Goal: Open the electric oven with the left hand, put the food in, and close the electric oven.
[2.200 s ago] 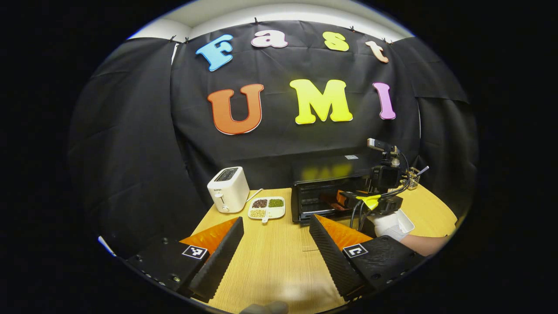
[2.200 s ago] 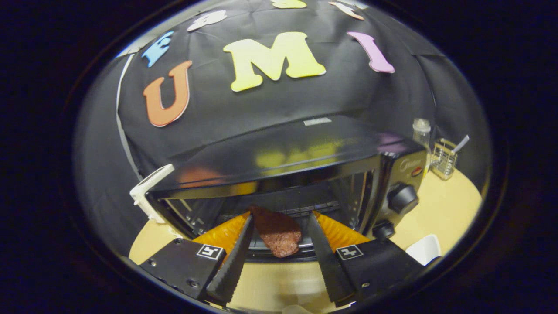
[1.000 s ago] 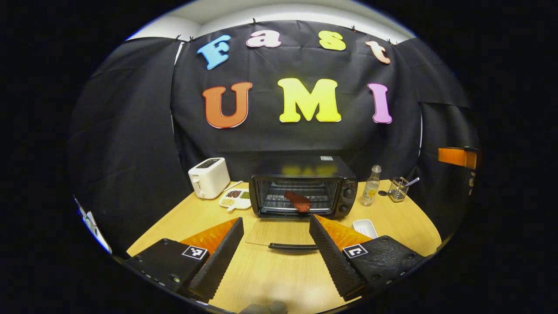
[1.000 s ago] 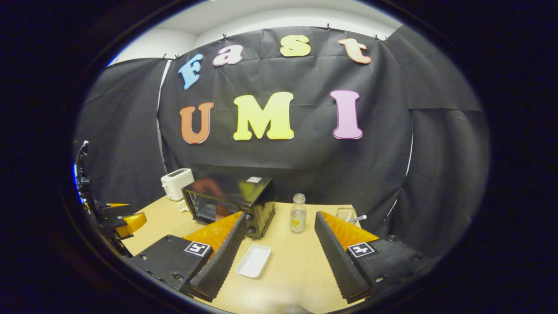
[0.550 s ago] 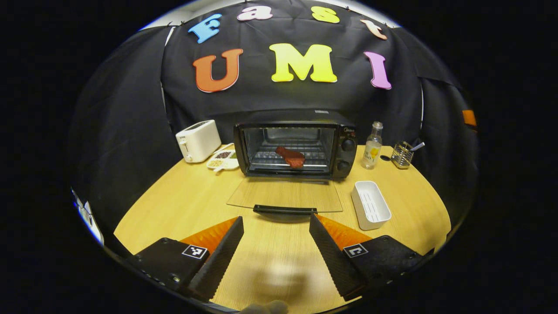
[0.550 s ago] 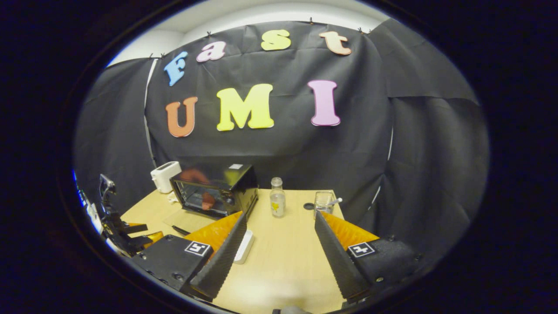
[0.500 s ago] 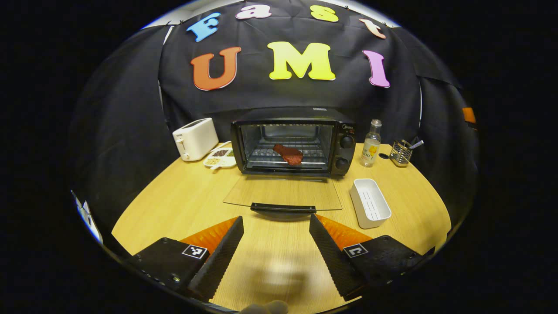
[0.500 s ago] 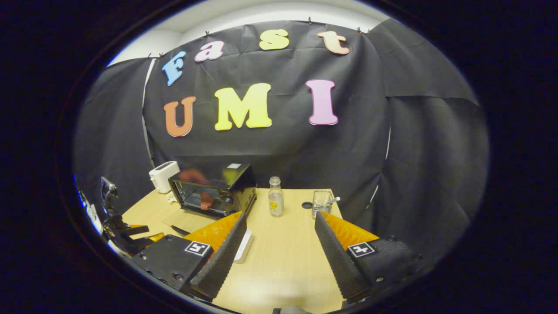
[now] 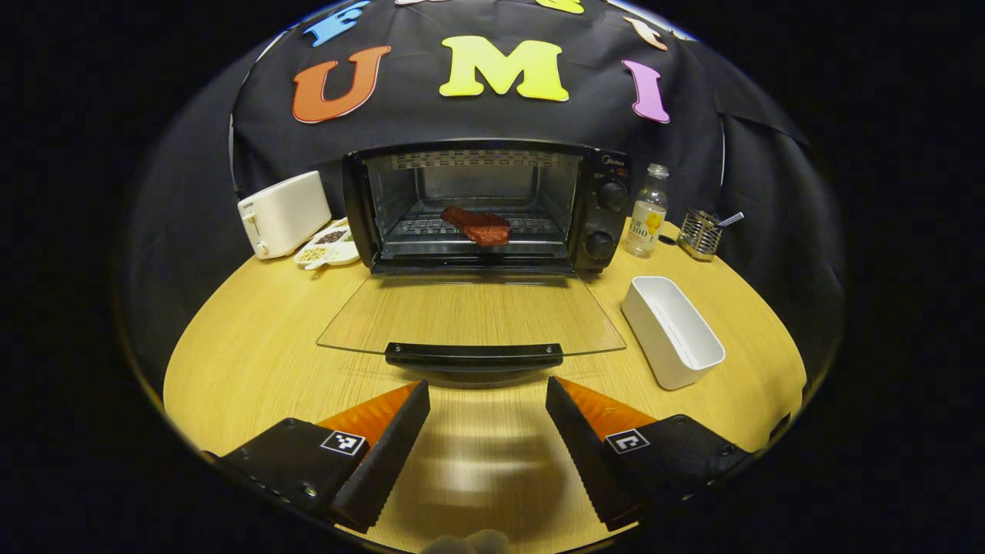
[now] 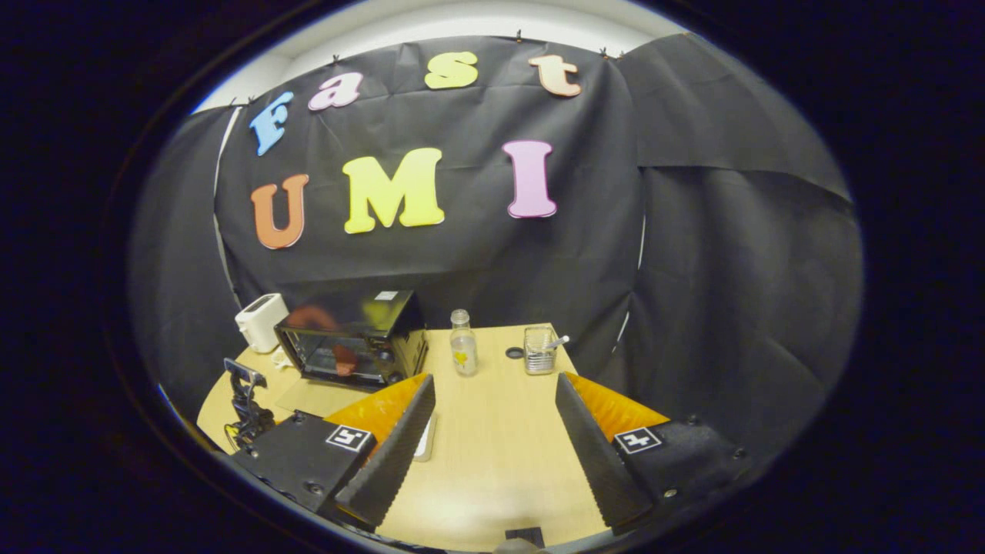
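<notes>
- The left claw (image 9: 487, 431) hovers low over the wooden desk (image 9: 254, 338), its two dark fingers spread wide with nothing between them.
- Straight ahead of that claw, just beyond its fingertips, is the black handle (image 9: 474, 355) of the oven door.
- The glass oven door (image 9: 471, 312) is folded fully down, lying flat over the desk.
- Beyond the door stands the black electric oven (image 9: 485, 206), its cavity open toward the claw.
- The food (image 9: 478, 225), a reddish-brown slab, lies on the wire rack inside the oven.
- Ahead and to the right of the left claw sits a white rectangular tray (image 9: 671, 331); farther back are a small bottle (image 9: 646, 211) and a wire holder (image 9: 700, 233).
- Ahead and to its left, beside the oven, stand a white toaster (image 9: 284, 213) and a small divided dish (image 9: 328, 245).
- The right claw (image 10: 492, 446) is well back from the oven, fingers also spread wide, gripping nothing.
- From it, the oven (image 10: 350, 336) is far ahead to the left.
</notes>
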Motion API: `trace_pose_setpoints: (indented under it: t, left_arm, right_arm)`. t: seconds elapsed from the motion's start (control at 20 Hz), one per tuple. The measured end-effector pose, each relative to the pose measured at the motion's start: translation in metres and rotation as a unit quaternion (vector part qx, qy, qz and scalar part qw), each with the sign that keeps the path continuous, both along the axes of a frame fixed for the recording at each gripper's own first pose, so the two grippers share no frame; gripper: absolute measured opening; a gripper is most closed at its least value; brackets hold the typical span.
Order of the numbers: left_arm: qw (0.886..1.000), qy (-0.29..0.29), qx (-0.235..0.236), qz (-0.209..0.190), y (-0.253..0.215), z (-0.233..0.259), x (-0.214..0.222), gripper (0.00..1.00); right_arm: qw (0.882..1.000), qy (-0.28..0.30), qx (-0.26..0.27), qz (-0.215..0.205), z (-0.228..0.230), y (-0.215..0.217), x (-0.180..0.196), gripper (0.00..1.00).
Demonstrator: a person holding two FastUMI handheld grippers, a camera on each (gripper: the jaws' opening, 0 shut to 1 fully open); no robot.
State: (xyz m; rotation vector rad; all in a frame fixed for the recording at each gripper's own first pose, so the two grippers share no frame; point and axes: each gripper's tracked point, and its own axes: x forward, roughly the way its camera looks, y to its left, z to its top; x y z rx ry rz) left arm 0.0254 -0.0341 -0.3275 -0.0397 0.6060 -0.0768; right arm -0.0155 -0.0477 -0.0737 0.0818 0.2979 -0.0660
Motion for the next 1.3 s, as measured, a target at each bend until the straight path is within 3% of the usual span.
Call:
trace_pose_setpoints:
  t: [0.4, 1.3]
  left_arm:
    - [1.0, 0.021, -0.001, -0.009, 0.01, -0.026, 0.012, 0.98]
    - [1.0, -0.01, 0.004, -0.023, 0.013, 0.009, 0.018, 0.98]
  right_arm:
    - [0.999, 0.004, 0.0, -0.047, 0.002, 0.0, -0.02, 1.0]
    - [0.999, -0.008, 0.032, -0.035, 0.003, 0.019, -0.019, 1.0]
